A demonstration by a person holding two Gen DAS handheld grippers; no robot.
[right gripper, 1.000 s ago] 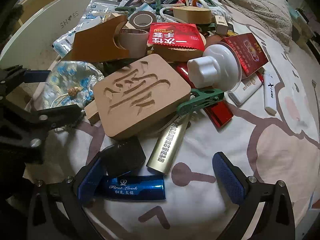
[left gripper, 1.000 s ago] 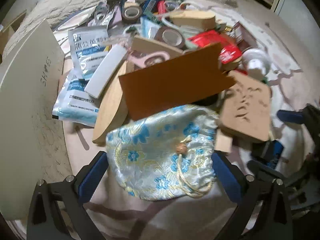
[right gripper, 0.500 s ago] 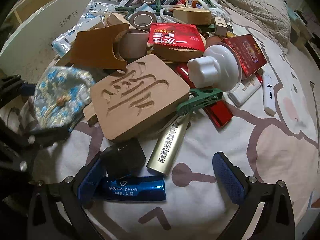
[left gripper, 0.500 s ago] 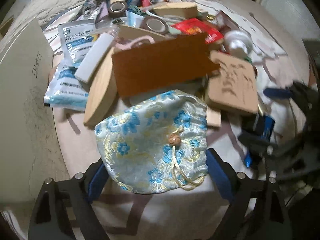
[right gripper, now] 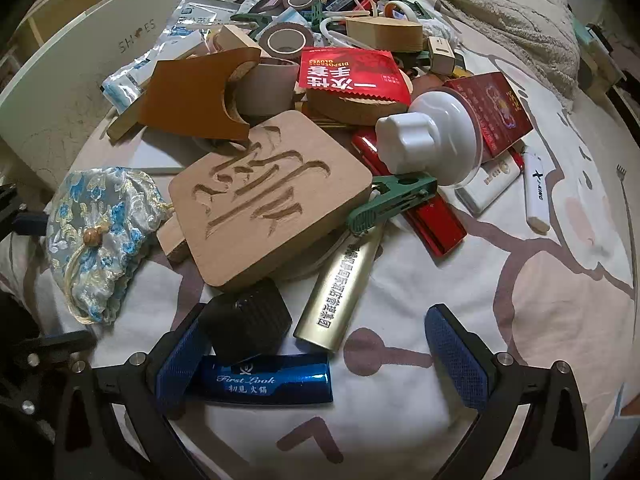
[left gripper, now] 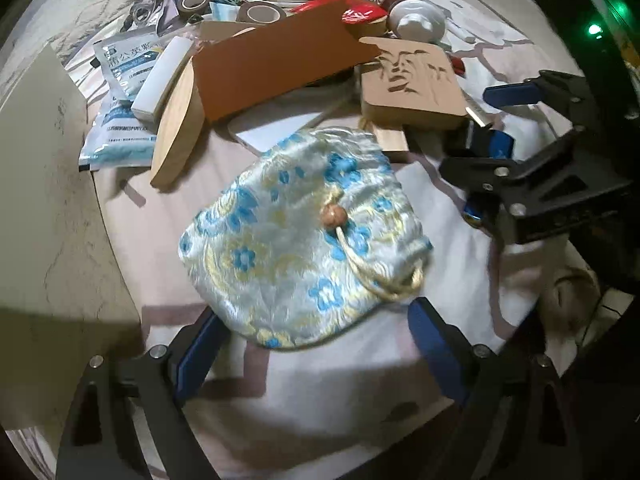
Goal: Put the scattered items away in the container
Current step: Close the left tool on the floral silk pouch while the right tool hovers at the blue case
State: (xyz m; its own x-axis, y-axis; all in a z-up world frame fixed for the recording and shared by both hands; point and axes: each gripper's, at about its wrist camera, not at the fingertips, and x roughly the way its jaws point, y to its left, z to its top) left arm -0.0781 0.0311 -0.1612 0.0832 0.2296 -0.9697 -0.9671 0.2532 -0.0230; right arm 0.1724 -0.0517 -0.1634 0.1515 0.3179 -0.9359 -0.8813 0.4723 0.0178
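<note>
- I am holding my left claw (left gripper: 314, 344) pointed steeply down over the bed (left gripper: 380, 408), its two blue pads spread wide.
- The brocade pouch (left gripper: 304, 240) is lying just ahead of that claw, its near edge dipping between the pads; I cannot tell whether either pad is touching the cloth, and nothing is being squeezed.
- The pouch's cord and wooden bead (left gripper: 335, 214) are resting on top of it, toward the right pad.
- Beyond the pouch, farther from my left claw, the carved wooden block (left gripper: 412, 88) and an orange-brown board (left gripper: 280, 64) are sitting in the pile.
- The pale shoe box (left gripper: 44, 184) is standing off to the left of my left claw, near it.
- My right claw (right gripper: 320, 350) is also released, its pads wide apart and gripping nothing.
- The blue lighter (right gripper: 268, 378) is lying between its pads, close against the left one, with a black cube (right gripper: 246, 328) just ahead of that pad.
- A gold lighter (right gripper: 340, 288) is lying ahead of my right claw, between the pads' lines, and the carved block (right gripper: 268, 196) is sitting beyond it.
- From my right claw, the pouch (right gripper: 96, 236) is lying far to the left.
</note>
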